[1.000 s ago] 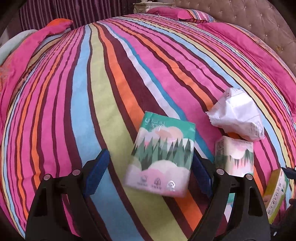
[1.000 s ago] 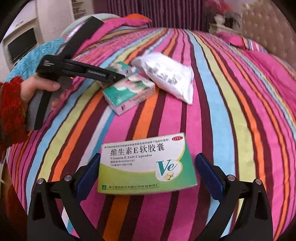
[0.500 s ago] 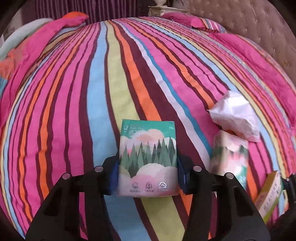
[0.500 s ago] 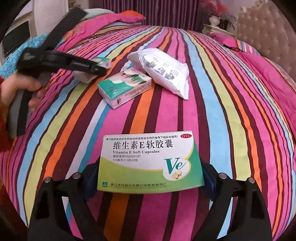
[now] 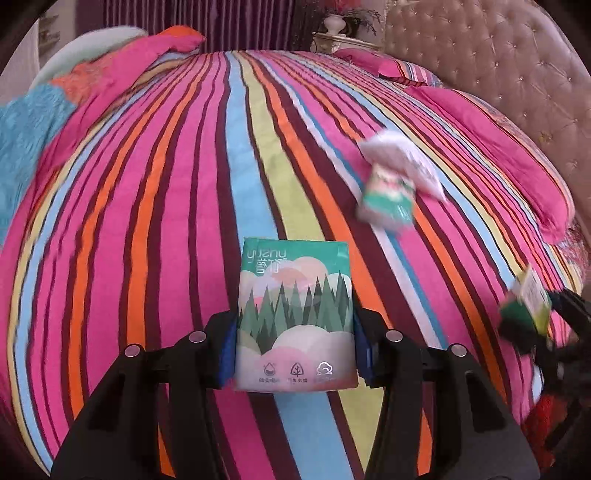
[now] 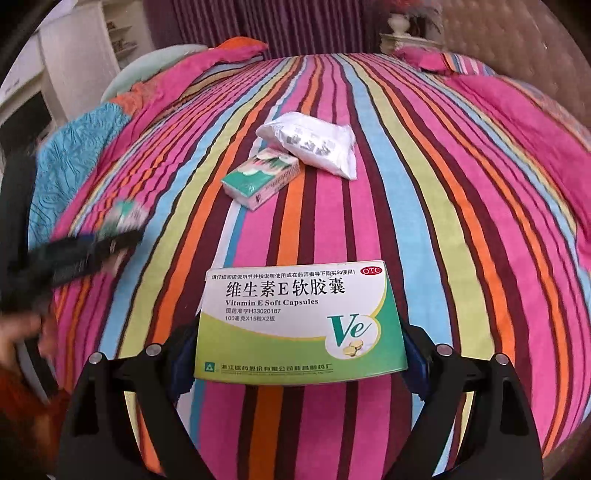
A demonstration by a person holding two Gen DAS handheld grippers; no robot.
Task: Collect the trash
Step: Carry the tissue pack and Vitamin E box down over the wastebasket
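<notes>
striped bedspread point(image 5: 155, 206), tufted beige headboard point(image 5: 491, 62), purple curtains point(image 6: 295, 26), white cabinet point(image 6: 74, 62).

Only a tissue pack point(image 6: 259, 178) touching a white pouch point(image 6: 314, 146) interrupts the striped bedspread point(image 6: 461, 221) ahead.

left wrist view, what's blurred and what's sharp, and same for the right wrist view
Left wrist view: the held tissue pack is sharp, the second tissue pack and white bag are smeared. Right wrist view: the vitamin E box reads crisply, the left gripper is blurred.
</notes>
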